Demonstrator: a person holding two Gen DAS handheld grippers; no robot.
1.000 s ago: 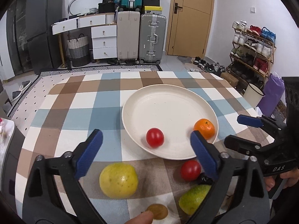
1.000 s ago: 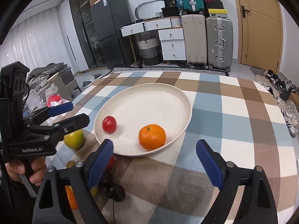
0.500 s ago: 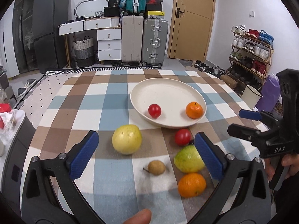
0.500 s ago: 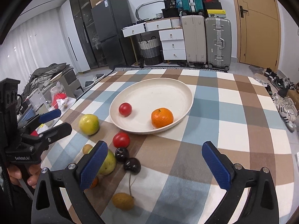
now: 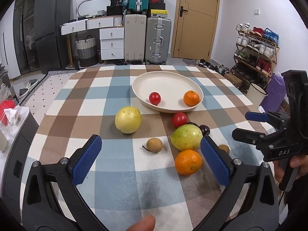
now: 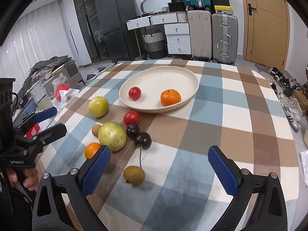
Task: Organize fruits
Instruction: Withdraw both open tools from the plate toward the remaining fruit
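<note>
A cream plate on the checked tablecloth holds a red tomato and an orange. In front of the plate lie a yellow-green fruit, a second tomato, a green fruit, two dark cherries, another orange and two small brown fruits. My left gripper is open and empty, near the table's front edge. My right gripper is open and empty too, behind the brown fruit.
Suitcases, white drawers, a black fridge and a door stand beyond the table. A shoe rack is at the right. Clutter with a red item lies off the table's left side.
Both grippers have drawn back from the plate toward the table's near edge, so the loose fruits in front of the plate have come into view. The right jaws opened slightly wider.
</note>
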